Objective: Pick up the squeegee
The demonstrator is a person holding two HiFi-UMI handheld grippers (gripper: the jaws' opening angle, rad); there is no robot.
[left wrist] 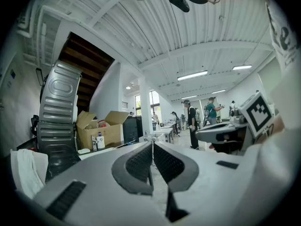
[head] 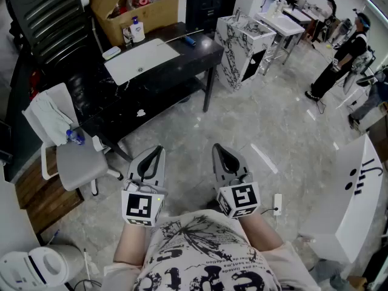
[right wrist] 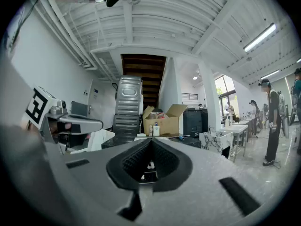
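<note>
A black worktop is recorded on a polished grey floor in an open hall, with a cardboard box at its far side. The squeegee, small and blue, is noted near the worktop's right end; its heading cannot be told. The left claw and right claw are closed, empty, well short of the worktop.

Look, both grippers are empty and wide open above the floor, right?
Not wide open. Both are empty above the floor, but the left gripper and right gripper are shut, tips together, as each gripper view shows.
</note>
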